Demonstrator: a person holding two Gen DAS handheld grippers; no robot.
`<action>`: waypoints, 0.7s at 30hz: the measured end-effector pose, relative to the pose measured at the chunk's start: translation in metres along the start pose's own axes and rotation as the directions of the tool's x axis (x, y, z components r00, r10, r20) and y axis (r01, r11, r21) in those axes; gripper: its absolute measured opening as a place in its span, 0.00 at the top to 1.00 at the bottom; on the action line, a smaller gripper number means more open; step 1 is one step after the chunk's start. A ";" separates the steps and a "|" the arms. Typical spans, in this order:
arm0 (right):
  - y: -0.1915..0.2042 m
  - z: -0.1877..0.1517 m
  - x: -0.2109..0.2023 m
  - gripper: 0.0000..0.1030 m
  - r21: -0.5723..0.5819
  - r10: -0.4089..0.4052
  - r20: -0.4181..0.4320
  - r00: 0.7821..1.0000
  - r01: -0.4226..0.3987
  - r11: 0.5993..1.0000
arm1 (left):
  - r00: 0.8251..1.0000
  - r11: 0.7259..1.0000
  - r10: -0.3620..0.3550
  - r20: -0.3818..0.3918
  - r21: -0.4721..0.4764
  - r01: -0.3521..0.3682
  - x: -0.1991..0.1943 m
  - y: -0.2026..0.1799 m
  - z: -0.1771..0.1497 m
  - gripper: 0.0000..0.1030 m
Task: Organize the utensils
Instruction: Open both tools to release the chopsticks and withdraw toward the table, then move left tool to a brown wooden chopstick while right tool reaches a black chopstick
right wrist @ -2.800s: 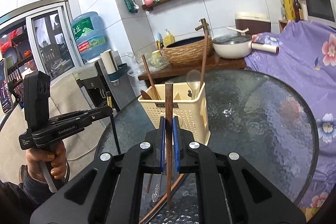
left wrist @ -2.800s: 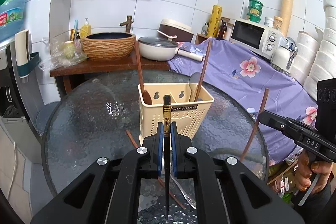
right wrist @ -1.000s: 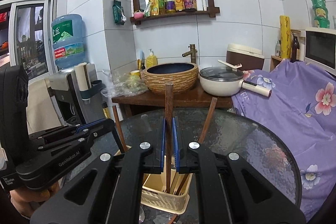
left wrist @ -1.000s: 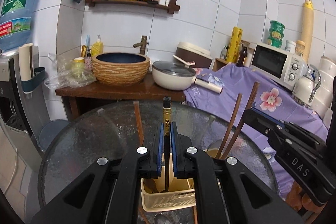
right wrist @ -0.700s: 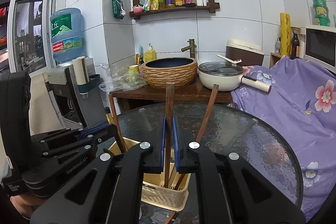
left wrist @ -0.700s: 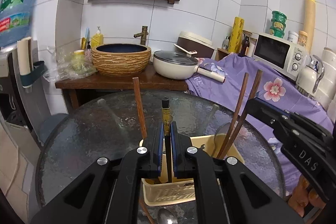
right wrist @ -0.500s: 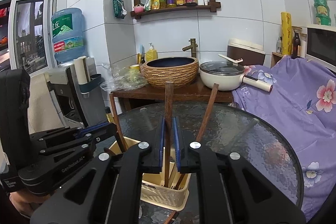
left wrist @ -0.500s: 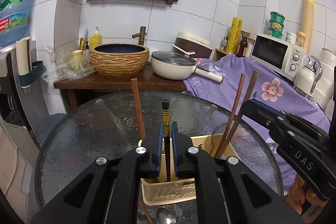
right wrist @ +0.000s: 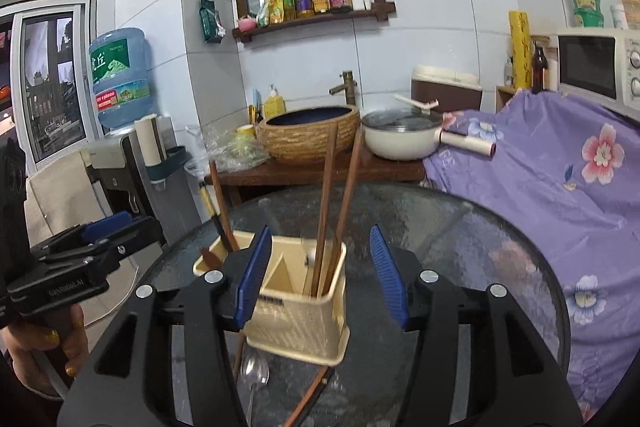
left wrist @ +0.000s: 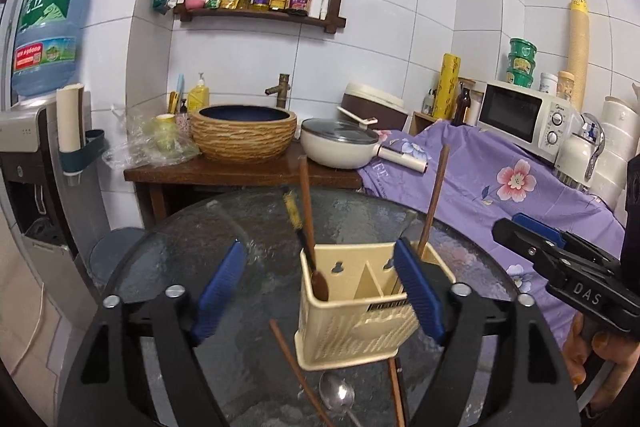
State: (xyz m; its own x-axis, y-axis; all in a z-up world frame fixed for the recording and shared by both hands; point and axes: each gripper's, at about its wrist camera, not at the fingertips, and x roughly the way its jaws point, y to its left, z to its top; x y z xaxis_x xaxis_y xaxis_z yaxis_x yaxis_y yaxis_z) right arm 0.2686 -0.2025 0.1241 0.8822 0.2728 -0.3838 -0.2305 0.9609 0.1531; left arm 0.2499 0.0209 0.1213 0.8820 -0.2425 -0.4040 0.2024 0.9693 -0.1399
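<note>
A cream utensil caddy (left wrist: 360,315) stands on the round glass table (left wrist: 224,251); it also shows in the right wrist view (right wrist: 304,311). Its left compartment holds a black-and-gold chopstick (left wrist: 295,217) and a wooden spoon (left wrist: 310,227). Its right compartment holds brown chopsticks (right wrist: 326,211). My left gripper (left wrist: 320,295) is open and empty just above the caddy. My right gripper (right wrist: 320,275) is open and empty over the caddy's right compartment. A metal spoon (left wrist: 338,397) and loose brown chopsticks (left wrist: 296,367) lie on the glass in front of the caddy.
Behind the table is a wooden stand with a woven basin (left wrist: 244,131) and a white pan (left wrist: 340,143). A purple floral cloth (left wrist: 500,187) covers a counter at the right, with a microwave (left wrist: 524,115). A water dispenser (left wrist: 32,147) stands at the left.
Both grippers have opened. The black-and-gold chopstick has dropped from the left one into the caddy's left compartment, and the brown chopstick from the right one into the right compartment.
</note>
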 end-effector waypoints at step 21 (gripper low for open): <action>0.007 -0.130 0.041 0.49 -0.030 -0.044 -0.369 0.928 0.035 0.999 | 0.950 0.996 0.060 -0.305 -0.042 -0.077 0.038 0.048 -0.102 0.21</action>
State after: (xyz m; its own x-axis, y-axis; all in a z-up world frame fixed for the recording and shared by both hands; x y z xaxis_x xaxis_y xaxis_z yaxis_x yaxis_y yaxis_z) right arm 0.2499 -0.1783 -0.0096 0.6775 0.2283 -0.6992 -0.2115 0.9709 0.1120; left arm 0.2496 0.0542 0.0070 0.7207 -0.1850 -0.6681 0.1160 0.9823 -0.1468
